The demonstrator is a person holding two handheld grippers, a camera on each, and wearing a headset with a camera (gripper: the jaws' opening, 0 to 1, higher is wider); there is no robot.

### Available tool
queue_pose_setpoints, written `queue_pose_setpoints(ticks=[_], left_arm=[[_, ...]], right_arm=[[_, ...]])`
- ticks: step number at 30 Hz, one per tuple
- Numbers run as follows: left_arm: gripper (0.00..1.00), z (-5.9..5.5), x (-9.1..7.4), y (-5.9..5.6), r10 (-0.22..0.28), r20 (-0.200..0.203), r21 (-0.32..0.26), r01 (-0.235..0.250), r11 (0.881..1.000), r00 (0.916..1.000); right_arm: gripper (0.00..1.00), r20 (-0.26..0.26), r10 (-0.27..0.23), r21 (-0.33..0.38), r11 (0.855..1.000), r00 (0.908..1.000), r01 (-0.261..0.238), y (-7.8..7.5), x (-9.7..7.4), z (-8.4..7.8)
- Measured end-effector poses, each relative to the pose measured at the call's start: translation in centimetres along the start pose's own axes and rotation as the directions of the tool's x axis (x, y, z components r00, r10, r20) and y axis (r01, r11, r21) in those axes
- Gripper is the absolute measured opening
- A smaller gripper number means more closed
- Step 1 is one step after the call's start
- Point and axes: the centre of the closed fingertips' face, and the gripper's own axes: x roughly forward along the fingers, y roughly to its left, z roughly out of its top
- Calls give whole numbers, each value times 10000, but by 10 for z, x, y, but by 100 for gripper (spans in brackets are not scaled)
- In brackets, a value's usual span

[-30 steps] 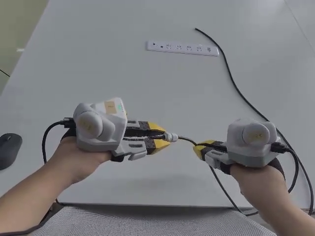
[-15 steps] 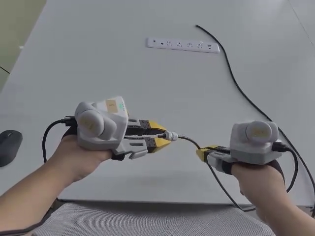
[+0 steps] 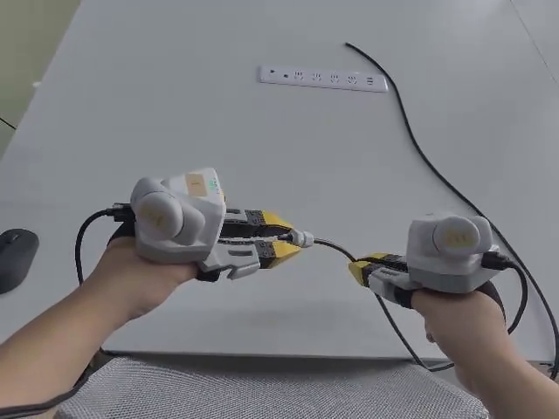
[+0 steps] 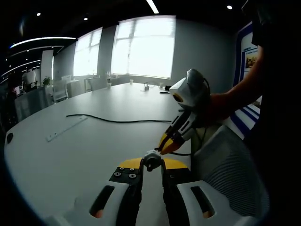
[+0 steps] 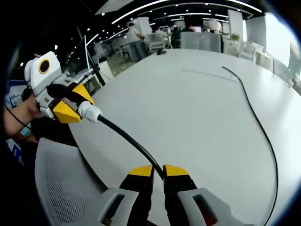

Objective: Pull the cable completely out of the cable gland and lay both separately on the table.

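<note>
Just beyond a grey mesh chair back point(image 3: 262, 388) at the near edge, a person holds 2 handheld grippers in the air above a wide white table point(image 3: 218, 113). The yellow-tipped left gripper point(image 3: 281, 243) has its jaws pressed together on a small white plastic cable gland point(image 3: 301, 237), which sticks out past the tips toward the other hand. A thin black cable point(image 3: 334, 248) leaves the gland's end and runs in a shallow arc to the right gripper point(image 3: 356, 267), whose yellow tips pinch it near the gland. The cable is seated in the gland, and both hang off the table surface, between the 2 hands. In the right gripper view the cable rises from between the jaws to the gland in the opposite gripper. A dark computer mouse point(image 3: 13, 257) lies at the table's left edge. Farther back, a white multi-socket power strip point(image 3: 322, 79) lies flat on the table, and a long black power cord point(image 3: 419, 153) curves from beside its right end down the table's right side.
</note>
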Motion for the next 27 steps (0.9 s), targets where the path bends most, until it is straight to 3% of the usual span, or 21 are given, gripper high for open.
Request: queue_pose_setpoints(ticks=[9, 13, 17, 24, 27], left_arm=[[15, 2, 0, 1, 78, 43, -82, -77, 9999, 10000], [15, 2, 0, 0, 113, 45, -96, -113, 9999, 9999], [15, 2, 0, -1, 108, 8, -101, -108, 9999, 9999], [15, 3, 1, -3, 97, 3, -97, -97, 9999, 10000], [15, 3, 1, -4, 100, 4, -118, -100, 9999, 9999]], right_arm=[[11, -63, 22, -901, 9959, 10000, -27, 1, -8, 1], [15, 384, 71, -1703, 9854, 9992, -4, 5, -18, 18], [20, 947, 514, -3129, 9496, 9942, -193, 21, -24, 41], [23, 850, 1240, -4530, 8886, 9886, -725, 48, -20, 48], [22, 658, 1409, -5108, 8552, 9878, -880, 56, -16, 47]])
